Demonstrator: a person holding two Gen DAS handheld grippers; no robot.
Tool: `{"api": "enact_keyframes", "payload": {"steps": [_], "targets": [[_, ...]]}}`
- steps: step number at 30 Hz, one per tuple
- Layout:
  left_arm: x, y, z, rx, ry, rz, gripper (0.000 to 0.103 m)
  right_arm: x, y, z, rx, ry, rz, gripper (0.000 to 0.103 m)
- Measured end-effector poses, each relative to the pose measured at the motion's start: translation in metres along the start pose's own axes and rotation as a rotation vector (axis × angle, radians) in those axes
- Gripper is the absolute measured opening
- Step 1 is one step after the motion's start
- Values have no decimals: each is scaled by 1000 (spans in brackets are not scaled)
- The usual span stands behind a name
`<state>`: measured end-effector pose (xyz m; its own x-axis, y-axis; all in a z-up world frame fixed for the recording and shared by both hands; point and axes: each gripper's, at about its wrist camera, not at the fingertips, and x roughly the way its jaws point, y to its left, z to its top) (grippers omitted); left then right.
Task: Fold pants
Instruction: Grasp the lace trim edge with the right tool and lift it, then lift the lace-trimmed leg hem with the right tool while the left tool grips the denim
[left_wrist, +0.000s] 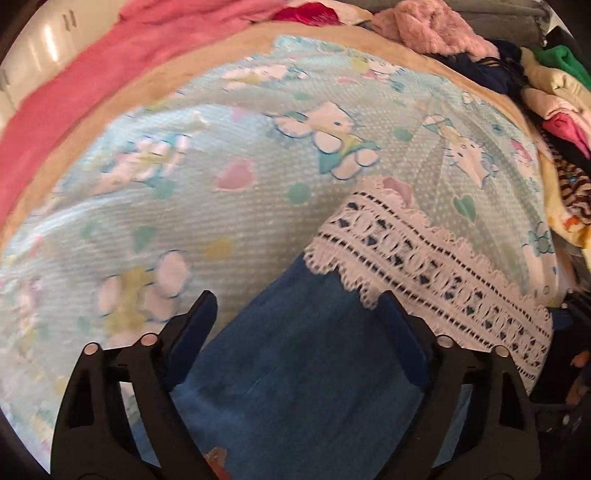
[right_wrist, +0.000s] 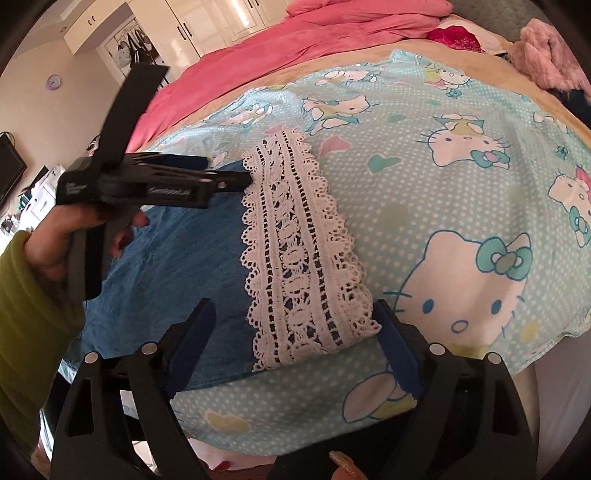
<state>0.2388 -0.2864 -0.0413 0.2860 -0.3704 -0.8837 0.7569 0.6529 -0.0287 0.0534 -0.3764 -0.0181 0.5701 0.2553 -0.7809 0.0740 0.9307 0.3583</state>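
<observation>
Closest to the lens in the right wrist view: right gripper (right_wrist: 295, 325), black w/ blue pads, jaws spread wide, hovering over the near end of the white crochet lace cuff (right_wrist: 299, 258), not gripping anything. Same deal for the left gripper (left_wrist: 297, 306) in its own view, jaws spread apart over the blue denim pants (left_wrist: 295, 369), nothing pinched; from the right cam its tip sits right at the far end of the lace (right_wrist: 229, 182), tho can't tell if touching. Pants lying flat-ish on the light blue cartoon-cat print bedsheet (left_wrist: 221, 206), cuff end pointing away from the person, rest of the leg running back toward the bottom left. Probably thin soft denim, light, floppy, zero stiffness, so likely to sag if lifted from one spot. Lace looks holey and snaggy, prob delicate, best not to clamp hard there. Better bet imo: grab the solid denim just behind the lace, one gripper per edge. Pink duvet (right_wrist: 295, 40) and a messy pile of mixed clothes (left_wrist: 554, 92) further back.
</observation>
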Motion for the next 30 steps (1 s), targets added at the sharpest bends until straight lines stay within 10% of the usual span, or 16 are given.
{"api": "enact_keyframes", "payload": {"steps": [8,14,17,30], "targets": [[8,12,-3,-92,-35,-157,57,5,-4,6,41,-13,64,77],[7,-1,-3,-75,-30,-173,23,9,-7,9,66,-16,96,47],[9,-7,-1,-74,-30,-132,18,10,-6,9,64,-11,127,32],[-36,6,-16,-166,-159,-174,11,-14,24,8,-58,-131,236,24]]}}
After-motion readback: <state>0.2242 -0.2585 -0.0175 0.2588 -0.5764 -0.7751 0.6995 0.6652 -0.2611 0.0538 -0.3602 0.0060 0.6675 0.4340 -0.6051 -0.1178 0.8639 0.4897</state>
